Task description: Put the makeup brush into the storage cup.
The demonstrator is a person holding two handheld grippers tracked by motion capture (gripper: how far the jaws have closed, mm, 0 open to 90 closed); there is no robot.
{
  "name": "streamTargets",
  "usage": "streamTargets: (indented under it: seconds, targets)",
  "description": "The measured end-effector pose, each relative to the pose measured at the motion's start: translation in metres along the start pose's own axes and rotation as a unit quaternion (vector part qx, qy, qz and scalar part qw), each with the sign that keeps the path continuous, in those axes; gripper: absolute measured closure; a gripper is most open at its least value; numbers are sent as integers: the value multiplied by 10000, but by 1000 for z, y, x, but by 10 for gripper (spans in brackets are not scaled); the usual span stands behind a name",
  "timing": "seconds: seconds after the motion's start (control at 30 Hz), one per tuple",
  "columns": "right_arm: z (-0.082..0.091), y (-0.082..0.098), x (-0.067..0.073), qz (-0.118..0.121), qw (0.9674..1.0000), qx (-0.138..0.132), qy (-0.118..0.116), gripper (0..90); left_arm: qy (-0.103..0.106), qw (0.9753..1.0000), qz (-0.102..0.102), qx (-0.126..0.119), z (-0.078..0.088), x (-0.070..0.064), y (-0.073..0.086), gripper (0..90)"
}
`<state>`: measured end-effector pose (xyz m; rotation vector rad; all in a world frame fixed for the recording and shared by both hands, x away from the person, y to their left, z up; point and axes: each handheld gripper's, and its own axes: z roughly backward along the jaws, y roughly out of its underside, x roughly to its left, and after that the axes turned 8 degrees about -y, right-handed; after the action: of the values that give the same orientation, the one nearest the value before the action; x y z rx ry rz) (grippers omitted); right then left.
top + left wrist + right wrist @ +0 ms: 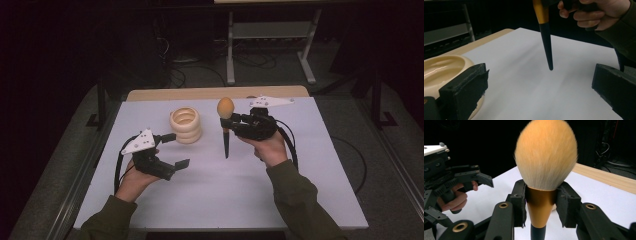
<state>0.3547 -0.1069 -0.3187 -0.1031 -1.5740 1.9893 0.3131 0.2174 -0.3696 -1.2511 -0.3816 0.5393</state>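
right gripper clamps brush, handle cropped.

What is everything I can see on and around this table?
Large makeup brush with peach bristles, gold ferrule and black tapered handle: one, held upright above the table, clamped at the ferrule, handle tip down.
Cream ribbed ring-stack holder: one, on the table's far left part.
White table top: one, with a wooden strip along its far edge.
Grey metal frame: one, on the floor beyond the table.
Left gripper: black, jaws open, beside the holder.
Right gripper: black, jaws shut on the brush.
Olive sleeves: two, at the bottom.
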Motion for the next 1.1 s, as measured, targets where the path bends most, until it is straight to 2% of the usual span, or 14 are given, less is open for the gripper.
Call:
streamTargets:
  seconds: [0.17,0.3,0.5,0.63,0.7,0.77,0.87,1.1]
  targets:
    - [-5,0,5,57,9999,6,-106,613,50,10000,-45,31,-10,-1,-5,3]
    - [-8,0,9,77,9998,21,-163,613,95,9999,-80,40,-16,-2,-8,40]
    - [-12,1,14,83,9995,27,-312,613,104,9999,13,73,-26,-4,-8,66]
    - [-14,0,18,61,9994,46,-345,613,176,9998,-4,113,-32,-4,-8,79]
    - [-14,0,19,92,9993,56,-358,612,162,9998,-23,123,-35,-6,-9,142]
    - [-15,1,20,89,9993,54,-364,613,181,9998,27,125,-37,-7,-10,143]
    - [-17,1,22,109,9991,54,-397,613,237,9996,-8,120,-40,-8,-11,155]
    - [-22,2,25,145,9989,60,-452,613,381,9993,-46,39,-47,-10,-16,235]
